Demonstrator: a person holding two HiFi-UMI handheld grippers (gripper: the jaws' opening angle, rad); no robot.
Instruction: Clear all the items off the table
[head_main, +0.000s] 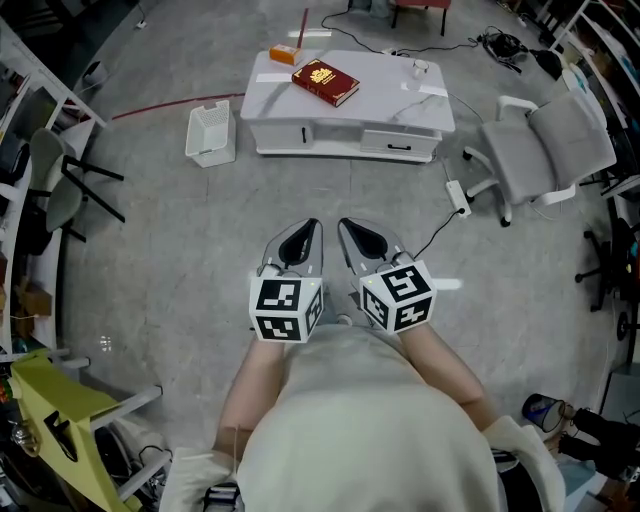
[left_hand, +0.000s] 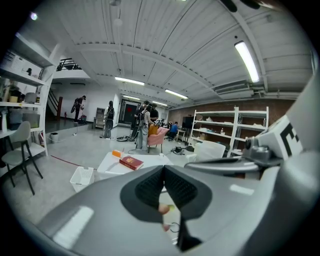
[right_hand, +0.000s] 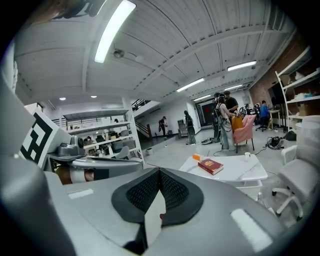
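Jaws shut, empty, on left gripper (head_main: 313, 226) and right gripper (head_main: 346, 226); table (head_main: 385, 95) well off. Approach first, I reckon, then open for red book (head_main: 325, 82).

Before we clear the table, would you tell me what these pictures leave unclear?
- Book: cover print too small in every view.
- Orange box: label too small, head view.
- Small white thing at the table's right end: too small to name.
- Drawers: contents hidden behind shut fronts, head view.
- Table's right part, left gripper view: hidden by the left gripper.
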